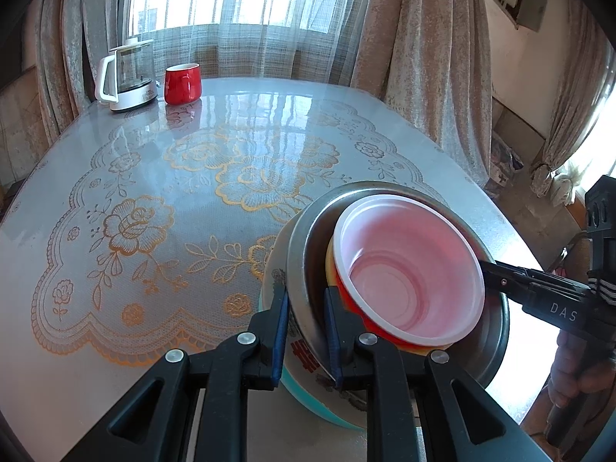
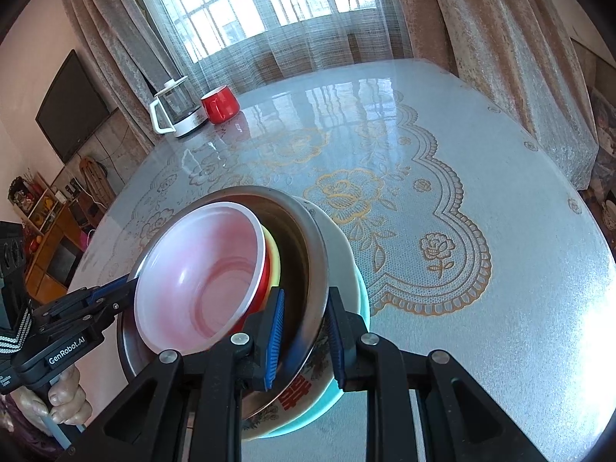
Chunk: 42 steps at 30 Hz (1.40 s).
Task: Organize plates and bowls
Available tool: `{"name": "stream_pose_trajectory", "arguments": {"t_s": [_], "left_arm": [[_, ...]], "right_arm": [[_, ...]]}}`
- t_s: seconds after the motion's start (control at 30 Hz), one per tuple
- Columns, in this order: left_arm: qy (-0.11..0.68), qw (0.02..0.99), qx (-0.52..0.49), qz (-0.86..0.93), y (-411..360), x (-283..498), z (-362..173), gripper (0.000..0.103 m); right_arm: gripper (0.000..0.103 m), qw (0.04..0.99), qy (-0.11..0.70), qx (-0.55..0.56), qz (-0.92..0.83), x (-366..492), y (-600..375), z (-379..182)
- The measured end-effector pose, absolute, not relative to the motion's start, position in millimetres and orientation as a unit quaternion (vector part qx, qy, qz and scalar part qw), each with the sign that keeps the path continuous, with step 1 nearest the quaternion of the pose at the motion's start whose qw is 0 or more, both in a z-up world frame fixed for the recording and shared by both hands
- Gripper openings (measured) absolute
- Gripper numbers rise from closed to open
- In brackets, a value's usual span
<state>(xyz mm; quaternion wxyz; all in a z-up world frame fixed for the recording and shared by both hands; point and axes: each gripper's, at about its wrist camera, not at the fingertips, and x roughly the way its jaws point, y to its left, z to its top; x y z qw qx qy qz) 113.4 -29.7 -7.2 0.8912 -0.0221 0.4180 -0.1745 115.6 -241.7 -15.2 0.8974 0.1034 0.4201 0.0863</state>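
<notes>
A stack of nested bowls stands at the table's near edge. A red bowl with a white inside (image 1: 412,277) (image 2: 200,273) sits on a yellow one (image 2: 274,260), inside a steel bowl (image 1: 308,238) (image 2: 312,246), all in a white enamel bowl with a teal rim (image 1: 308,396) (image 2: 346,261). My left gripper (image 1: 306,300) straddles the steel bowl's rim, one finger outside, one inside; it also shows in the right wrist view (image 2: 115,292). My right gripper (image 2: 306,304) straddles the rim on the opposite side and shows in the left wrist view (image 1: 496,273). Both look closed on the rim.
A glass kettle (image 1: 129,75) (image 2: 177,109) and a red mug (image 1: 183,82) (image 2: 219,104) stand at the table's far left. The table (image 1: 173,192) (image 2: 481,192) has a lace-patterned glossy cover. Curtains hang behind it.
</notes>
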Motion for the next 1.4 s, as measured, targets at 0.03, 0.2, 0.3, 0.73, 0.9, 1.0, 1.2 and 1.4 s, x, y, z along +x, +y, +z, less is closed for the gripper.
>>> {"name": "stream_pose_trajectory", "arguments": {"t_s": [0.03,0.2,0.3,0.73,0.9,1.0,1.2,1.4], "left_arm": [[0.418,0.891,-0.022,-0.174,-30,113,-7,0.018],[0.418,0.892,-0.023,-0.173,-30,111,-8,0.019],[0.418,0.892,-0.021,-0.171,-30,111,-7,0.019],[0.419,0.892,-0.024,-0.168,-29,104,-8,0.021],[0.417,0.894,-0.018,-0.164,-31,104,-7,0.021],[0.418,0.893,-0.02,-0.164,-31,105,-7,0.021],[0.418,0.893,-0.02,-0.163,-31,104,-7,0.021],[0.418,0.894,-0.02,-0.162,-30,101,-7,0.022]], "right_arm": [[0.022,0.897,0.42,0.107,0.087,115,-243,-15],[0.025,0.896,0.42,0.112,0.086,111,-244,-16],[0.025,0.896,0.42,0.118,0.086,109,-245,-17],[0.018,0.901,0.413,0.095,0.091,105,-237,-15],[0.018,0.902,0.414,0.092,0.087,106,-237,-17],[0.018,0.901,0.414,0.094,0.087,106,-237,-16],[0.019,0.899,0.416,0.106,0.089,106,-240,-17],[0.02,0.9,0.414,0.108,0.086,104,-240,-16]]}}
